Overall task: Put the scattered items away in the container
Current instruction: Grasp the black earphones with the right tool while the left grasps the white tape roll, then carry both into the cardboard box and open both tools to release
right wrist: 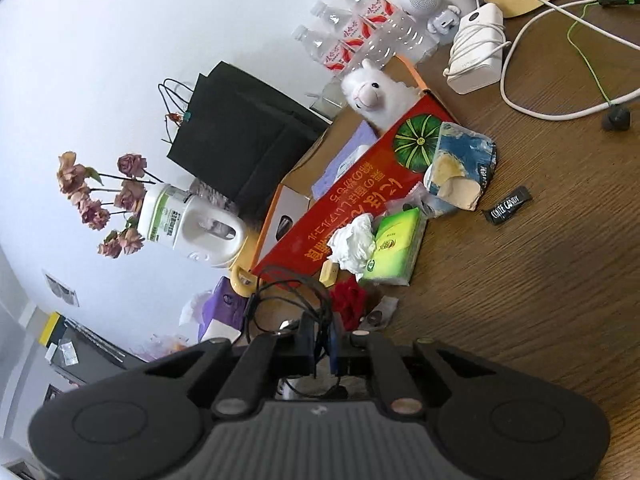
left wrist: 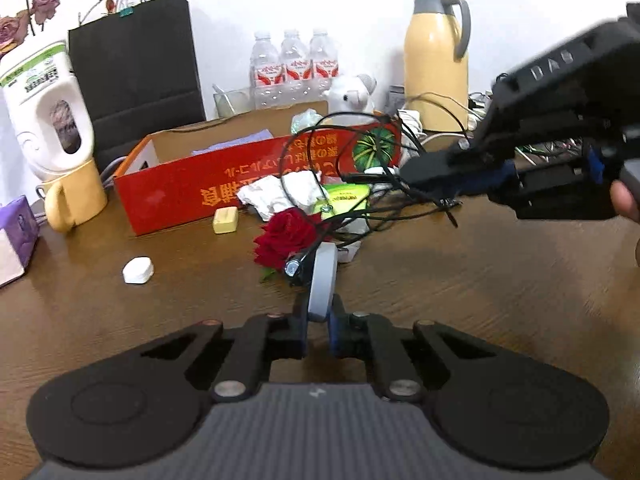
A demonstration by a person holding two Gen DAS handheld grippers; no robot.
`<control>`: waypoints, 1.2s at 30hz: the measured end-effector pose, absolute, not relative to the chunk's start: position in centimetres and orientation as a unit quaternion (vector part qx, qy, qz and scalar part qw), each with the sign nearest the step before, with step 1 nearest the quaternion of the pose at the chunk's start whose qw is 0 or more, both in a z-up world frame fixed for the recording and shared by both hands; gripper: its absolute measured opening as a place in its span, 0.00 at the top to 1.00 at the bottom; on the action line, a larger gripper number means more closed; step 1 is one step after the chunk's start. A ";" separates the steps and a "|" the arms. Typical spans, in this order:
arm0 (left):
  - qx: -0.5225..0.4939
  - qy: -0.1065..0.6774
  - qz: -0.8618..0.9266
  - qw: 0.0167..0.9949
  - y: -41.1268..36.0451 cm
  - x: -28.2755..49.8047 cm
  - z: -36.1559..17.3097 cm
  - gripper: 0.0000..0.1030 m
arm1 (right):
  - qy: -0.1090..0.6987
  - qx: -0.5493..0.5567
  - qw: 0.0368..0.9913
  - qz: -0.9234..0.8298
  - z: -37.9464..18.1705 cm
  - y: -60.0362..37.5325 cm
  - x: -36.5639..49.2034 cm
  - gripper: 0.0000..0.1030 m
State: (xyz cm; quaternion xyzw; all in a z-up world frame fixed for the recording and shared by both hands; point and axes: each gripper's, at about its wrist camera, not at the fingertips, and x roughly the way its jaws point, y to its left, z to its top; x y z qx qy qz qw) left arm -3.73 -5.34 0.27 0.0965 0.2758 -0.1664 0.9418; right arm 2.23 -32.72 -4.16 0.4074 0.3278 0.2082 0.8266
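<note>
Left wrist view: my left gripper (left wrist: 320,312) pinches a light, stiff tape roll (left wrist: 322,286) edgewise at centre; my right gripper (left wrist: 416,172) clamps limp, snag-prone black cable (left wrist: 320,148).

There are three clear plastic water bottles (left wrist: 295,68) with red labels, far ahead of the left tool. There is one red cardboard box (left wrist: 224,188), one black paper bag (left wrist: 136,68), and one tall yellow jug (left wrist: 436,60). One fluffy white toy alpaca (right wrist: 374,94) peeks from the box. One red rose (left wrist: 286,236) lies just past the left tool's tips. There is one small white pebble-shaped case (left wrist: 138,270), one small yellow block (left wrist: 226,220), one green tissue pack (right wrist: 394,250) and one black candy wrapper (right wrist: 507,205).
</note>
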 end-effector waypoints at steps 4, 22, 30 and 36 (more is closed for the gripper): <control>0.095 0.278 -0.168 0.941 -4.8 -4.2 0.7 0.90 | 0.309 0.380 0.850 0.192 -3.8 -32.8 1.3 0.95; 0.188 0.241 -0.196 0.932 -5.0 -9.1 1.1 0.91 | 0.217 0.261 0.932 0.126 0.8 -31.8 -1.3 0.96; 0.187 0.230 -0.196 0.935 -4.4 -10.3 2.0 0.91 | 0.207 0.214 0.947 0.125 3.0 -31.5 -1.6 0.96; 0.047 0.250 -0.073 0.964 -1.1 -7.6 2.6 0.91 | 0.231 0.148 0.954 0.118 1.7 -29.5 -4.2 0.96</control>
